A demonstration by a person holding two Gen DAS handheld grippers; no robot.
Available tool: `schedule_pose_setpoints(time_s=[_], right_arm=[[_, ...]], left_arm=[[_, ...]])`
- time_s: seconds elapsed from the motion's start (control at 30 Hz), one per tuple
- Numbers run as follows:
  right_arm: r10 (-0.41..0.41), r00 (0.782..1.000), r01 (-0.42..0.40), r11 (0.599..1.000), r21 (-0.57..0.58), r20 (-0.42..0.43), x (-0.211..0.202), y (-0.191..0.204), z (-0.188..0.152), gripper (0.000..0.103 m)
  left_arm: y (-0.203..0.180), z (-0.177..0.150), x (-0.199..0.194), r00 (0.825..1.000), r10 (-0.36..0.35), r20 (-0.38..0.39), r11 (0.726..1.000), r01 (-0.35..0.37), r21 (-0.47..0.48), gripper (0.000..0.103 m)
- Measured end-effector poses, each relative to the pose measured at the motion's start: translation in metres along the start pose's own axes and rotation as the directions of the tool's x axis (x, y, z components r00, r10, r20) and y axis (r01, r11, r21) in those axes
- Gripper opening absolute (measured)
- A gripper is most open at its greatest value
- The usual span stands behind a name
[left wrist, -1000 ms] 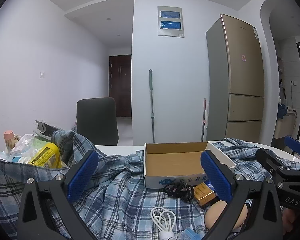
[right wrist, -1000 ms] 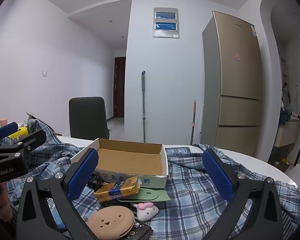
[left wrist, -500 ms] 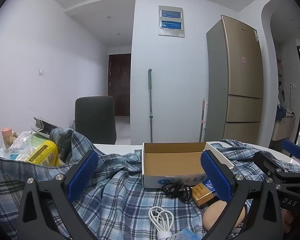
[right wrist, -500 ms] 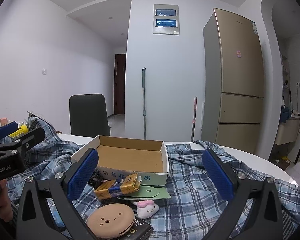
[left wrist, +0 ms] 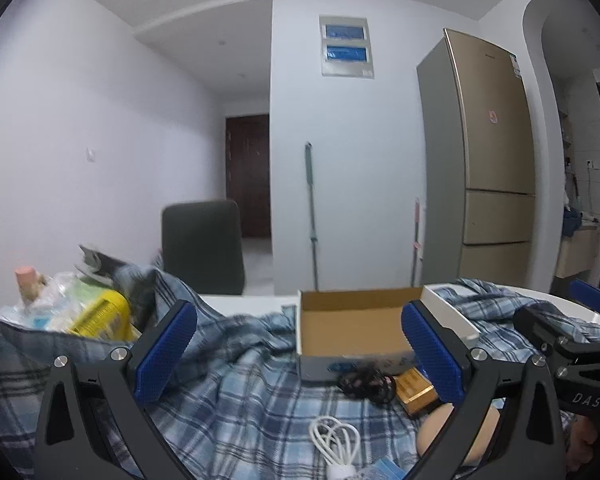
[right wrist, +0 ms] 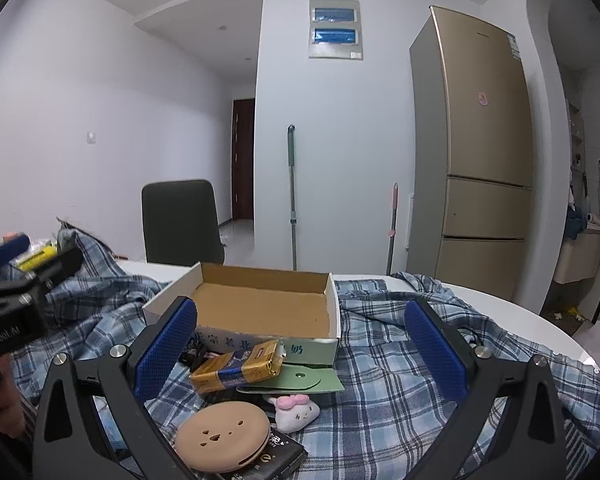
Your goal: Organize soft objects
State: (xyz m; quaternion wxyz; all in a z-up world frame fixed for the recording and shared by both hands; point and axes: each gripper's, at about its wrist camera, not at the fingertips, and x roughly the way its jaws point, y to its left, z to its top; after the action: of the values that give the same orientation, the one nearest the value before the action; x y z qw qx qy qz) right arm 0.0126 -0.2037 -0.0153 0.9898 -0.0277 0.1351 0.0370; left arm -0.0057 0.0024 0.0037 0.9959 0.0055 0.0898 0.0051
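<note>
L gripper point(left wrist: 296, 354): jaws standing wide apart, holding nothing, hanging low over the plaid shirt point(left wrist: 236, 392).
R gripper point(right wrist: 300, 350): jaws also spread wide, empty; hovering just above the small clutter.
Soft things: plaid shirt is lying crumpled across the table point(right wrist: 540, 320), under everything; plush toy point(right wrist: 296, 410) is sitting near the front edge of R view, just below the jaw gap.
Box point(right wrist: 260, 308): open, nothing inside, resting on the shirt straight ahead of both grippers.
Key relation: plush is lying below and a bit toward the person from R's jaw line, btwn the round tan case point(right wrist: 222, 436) and green card point(right wrist: 296, 380); long axis running roughly side to side.
Nearer hand: R, prob. L is seeing only white cable point(left wrist: 334, 440) and black cord point(left wrist: 366, 382) close by.
Next move, a guess: R dipping down and back for the plush.
</note>
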Motion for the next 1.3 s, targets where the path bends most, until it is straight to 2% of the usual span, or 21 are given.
schedule_pose_setpoints(time_s=[0.13,0.57,0.67,0.77,0.97,1.1,1.2,1.3], right_arm=[[0.019,0.999,-0.019,1.0,-0.004,-0.045,0.005,-0.001,-0.001,0.103],[0.028,0.998,-0.03,0.999,-0.033,-0.051,0.002,0.001,0.001,0.103],[0.019,0.998,-0.022,0.999,-0.049,-0.059,0.005,0.002,0.004,0.103],[0.038,0.996,-0.044,0.996,-0.074,-0.077,0.005,0.005,0.015,0.103],[0.077,0.99,-0.085,0.994,-0.067,-0.12,-0.012,0.003,0.035,0.103],[0.152,0.967,-0.157,0.987,-0.012,-0.204,-0.015,-0.002,0.038,0.103],[0.191,0.925,-0.216,0.975,-0.041,-0.328,-0.003,0.004,0.029,0.103],[0.207,0.899,-0.254,0.964,-0.075,-0.387,0.009,0.014,0.014,0.103]], left_arm=[[0.002,0.001,0.0,1.0,-0.009,-0.003,1.0,0.009,-0.012,0.103],[0.001,0.002,-0.005,0.999,-0.043,0.012,0.999,0.044,-0.016,0.103],[0.002,0.008,-0.006,0.997,-0.068,-0.024,0.997,0.066,-0.045,0.103],[-0.002,0.023,-0.012,0.996,-0.075,-0.058,0.997,0.073,-0.031,0.103],[-0.001,0.032,-0.026,0.99,-0.044,-0.136,0.999,0.048,0.025,0.103],[0.008,0.021,-0.031,0.983,-0.041,-0.179,0.999,0.045,0.014,0.101],[0.014,0.01,-0.032,0.973,-0.059,-0.223,0.998,0.061,0.004,0.099],[0.019,-0.006,-0.027,0.958,-0.075,-0.276,0.997,0.078,0.003,0.097]])
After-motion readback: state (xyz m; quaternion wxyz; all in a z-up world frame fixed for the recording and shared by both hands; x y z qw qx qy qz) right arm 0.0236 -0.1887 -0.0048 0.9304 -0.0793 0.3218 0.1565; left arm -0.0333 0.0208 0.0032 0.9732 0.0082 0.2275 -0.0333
